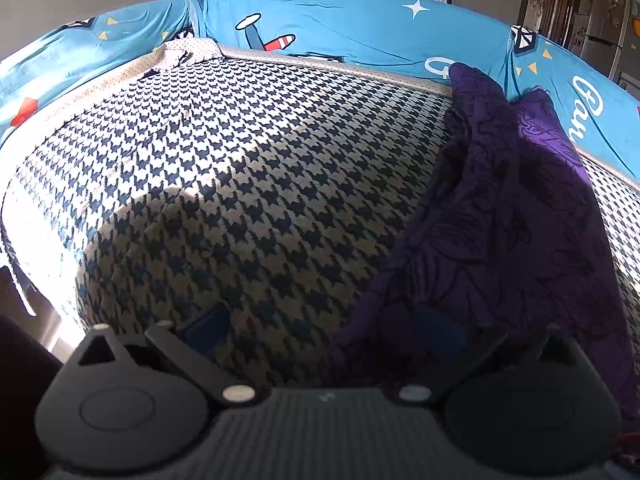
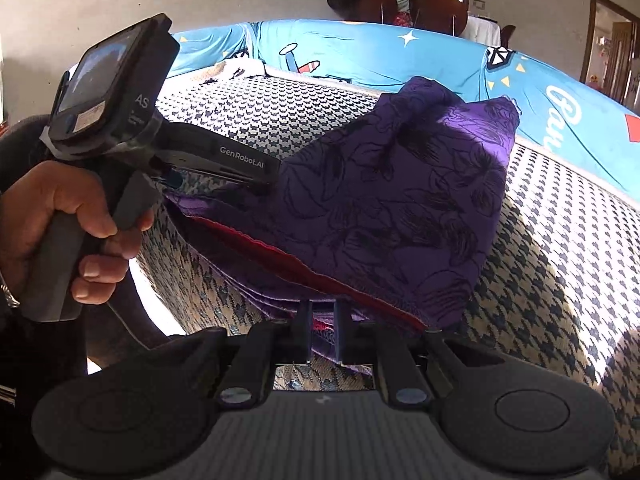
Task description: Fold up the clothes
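Two tools share one purple garment [image 2: 400, 200] on the houndstooth sofa seat [image 1: 240, 168] — the right tool [image 2: 324, 330] is clamped on its red-lined hem, lifting it clear; the left tool [image 1: 320, 332] stands wide apart, one finger under cloth — likely ready to catch the opposite edge.

Houndstooth sofa seat [image 1: 248, 168], blue cartoon-print cover [image 1: 360, 36] behind; chairs [image 2: 436, 8], prob. w/ clothes.

Sunlit houndstooth sofa [image 1: 248, 168] (blue backrest [image 1: 340, 20])

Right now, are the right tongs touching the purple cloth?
Touching. The right wrist view shows the right tongs closed on the purple cloth at its red-trimmed hem.
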`<state>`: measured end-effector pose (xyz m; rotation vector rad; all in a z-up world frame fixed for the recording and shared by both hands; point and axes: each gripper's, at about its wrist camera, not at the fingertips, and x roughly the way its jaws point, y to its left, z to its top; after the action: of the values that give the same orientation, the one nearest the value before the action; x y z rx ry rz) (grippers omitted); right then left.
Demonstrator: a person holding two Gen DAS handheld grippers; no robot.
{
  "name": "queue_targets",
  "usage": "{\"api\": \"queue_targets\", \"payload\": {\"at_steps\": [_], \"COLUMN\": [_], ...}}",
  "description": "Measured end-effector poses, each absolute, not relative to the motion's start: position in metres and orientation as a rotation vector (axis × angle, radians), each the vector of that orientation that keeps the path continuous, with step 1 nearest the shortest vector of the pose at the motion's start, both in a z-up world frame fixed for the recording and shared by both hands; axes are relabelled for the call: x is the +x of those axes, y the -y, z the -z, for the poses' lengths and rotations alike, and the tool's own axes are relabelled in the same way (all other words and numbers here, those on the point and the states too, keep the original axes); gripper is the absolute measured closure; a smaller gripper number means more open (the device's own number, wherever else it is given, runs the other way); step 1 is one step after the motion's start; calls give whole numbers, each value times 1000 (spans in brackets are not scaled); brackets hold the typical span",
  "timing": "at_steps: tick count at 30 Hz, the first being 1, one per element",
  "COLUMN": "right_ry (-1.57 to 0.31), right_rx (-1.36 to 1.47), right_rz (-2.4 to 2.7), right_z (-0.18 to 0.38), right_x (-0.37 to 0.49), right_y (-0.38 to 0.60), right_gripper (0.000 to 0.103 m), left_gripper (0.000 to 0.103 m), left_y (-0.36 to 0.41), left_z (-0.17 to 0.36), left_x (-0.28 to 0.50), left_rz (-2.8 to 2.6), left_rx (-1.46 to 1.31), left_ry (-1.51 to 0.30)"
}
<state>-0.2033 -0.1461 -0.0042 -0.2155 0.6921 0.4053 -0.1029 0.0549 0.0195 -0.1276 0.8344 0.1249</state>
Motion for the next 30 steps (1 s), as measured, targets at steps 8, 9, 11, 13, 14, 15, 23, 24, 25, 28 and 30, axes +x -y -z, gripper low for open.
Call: {"api": "queue_targets", "payload": {"at_steps": [8,9,11,13,14,15,23,24,25,28,30], "right_ry": [-672,-670,-673,-677,-678,-682,-748,-756,-756,-727,-712], "right_rx": [-238,-249,-251,-246,-243,-241,-189,-178,-163,-137,-130], "right_rz": [-409,-404,-401,-382,-370,-364,-295,-289,-286,-326,-345], "right_z": [3,3,4,6,6,7,12,12,11,2,-2], "right_x": [-204,-204,-202,-200,-200,-199,-199,-199,-200,-204,-204], "right_y": [142,141,141,143,144,146,160,162,165,166,166], "right_gripper": [93,93,93,93,93,93,93,93,93,93,93], "left_gripper": [0,0,0,0,0,0,0,0,0,0,0], "left_y": [-55,-55,-55,-55,-55,-55,-55,-56,-56,-55,-55], "left_z": [-20,-20,-20,-20,-20,-20,-20,-20,-20,-20,-20], "left_x": [-103,-103,-103,-103,-103,-103,-103,-103,-103,-103,-103], "left_rz": [-127,-126,-125,-128,-129,-129,-132,-132,-132,-132,-130], "left_rx": [-134,-133,-132,-133,-135,-136,-137,-138,-139,-138,-134], "left_ry": [-836,-835,-834,-836,-836,-836,-836,-836,-835,-835,-835]}}
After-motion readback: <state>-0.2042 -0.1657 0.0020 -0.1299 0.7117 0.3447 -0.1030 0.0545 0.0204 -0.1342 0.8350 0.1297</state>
